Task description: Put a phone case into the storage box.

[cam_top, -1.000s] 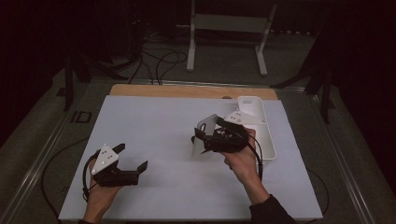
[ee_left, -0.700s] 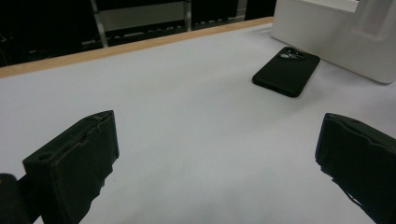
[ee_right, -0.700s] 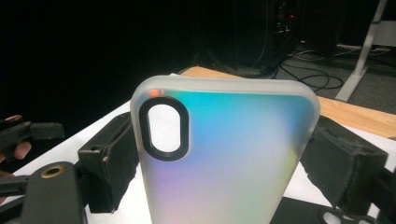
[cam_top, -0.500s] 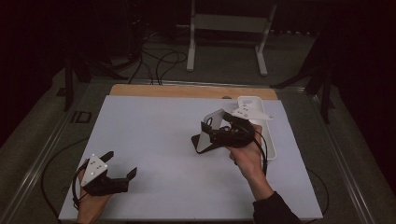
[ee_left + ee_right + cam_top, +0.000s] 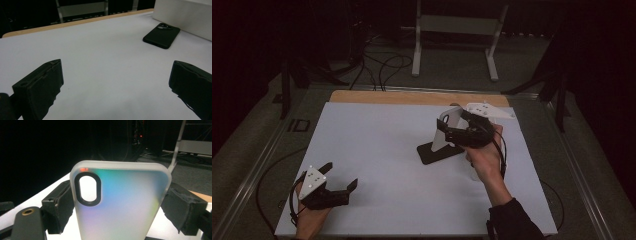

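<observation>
My right gripper (image 5: pixel 451 131) is shut on a frosted, iridescent phone case (image 5: pixel 120 202) and holds it upright by its two long edges, above the table's right half. The case (image 5: pixel 445 129) has an oval camera cutout (image 5: pixel 88 188) at its upper left. A black phone (image 5: pixel 438 152) lies flat on the white mat just below and left of the case, and it lies at the far right (image 5: pixel 162 35) in the left gripper view. My left gripper (image 5: pixel 340 176) is open near the front left corner, with nothing between its jaws (image 5: pixel 116 82).
The white mat (image 5: pixel 377 145) covers the table, with a wooden strip (image 5: pixel 412 97) along the far edge. A white tray wall (image 5: pixel 185 15) stands beyond the phone on the right. A metal stand (image 5: pixel 457 30) and cables lie on the floor past the table.
My left gripper has pulled back toward the front left corner. My right gripper has risen and shifted slightly away with the case, and the black phone now lies in plain view under it.
</observation>
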A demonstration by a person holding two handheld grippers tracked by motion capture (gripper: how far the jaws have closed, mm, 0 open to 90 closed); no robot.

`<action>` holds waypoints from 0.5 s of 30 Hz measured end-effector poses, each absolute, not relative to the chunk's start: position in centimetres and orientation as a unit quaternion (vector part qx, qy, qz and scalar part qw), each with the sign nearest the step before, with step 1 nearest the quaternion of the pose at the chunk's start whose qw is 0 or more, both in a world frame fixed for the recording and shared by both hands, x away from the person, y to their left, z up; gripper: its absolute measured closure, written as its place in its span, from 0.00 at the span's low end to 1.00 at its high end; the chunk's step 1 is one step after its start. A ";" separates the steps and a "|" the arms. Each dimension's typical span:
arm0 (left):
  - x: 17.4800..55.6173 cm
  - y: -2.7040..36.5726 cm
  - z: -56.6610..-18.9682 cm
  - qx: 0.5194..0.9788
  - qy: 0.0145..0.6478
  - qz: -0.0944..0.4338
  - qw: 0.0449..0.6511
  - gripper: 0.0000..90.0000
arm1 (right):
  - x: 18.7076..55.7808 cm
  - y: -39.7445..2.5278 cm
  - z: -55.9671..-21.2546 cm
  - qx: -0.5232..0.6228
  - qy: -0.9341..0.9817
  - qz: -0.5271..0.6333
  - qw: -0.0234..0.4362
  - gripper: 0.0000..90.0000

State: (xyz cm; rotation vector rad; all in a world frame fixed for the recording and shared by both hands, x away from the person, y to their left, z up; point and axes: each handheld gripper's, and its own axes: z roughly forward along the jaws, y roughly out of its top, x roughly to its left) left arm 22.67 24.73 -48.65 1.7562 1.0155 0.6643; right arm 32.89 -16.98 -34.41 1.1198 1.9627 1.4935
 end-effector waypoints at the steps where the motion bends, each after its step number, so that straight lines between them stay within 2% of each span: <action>1: 22.7 24.7 -48.7 0.720 0.417 0.272 0.483 0.00 | 33.0 -17.1 -34.3 0.406 0.707 0.537 0.216 0.19; 15: 22.6 24.6 -48.8 0.717 0.419 0.278 0.483 0.00 | 35.3 -18.4 -33.7 0.432 0.693 0.527 0.234 0.19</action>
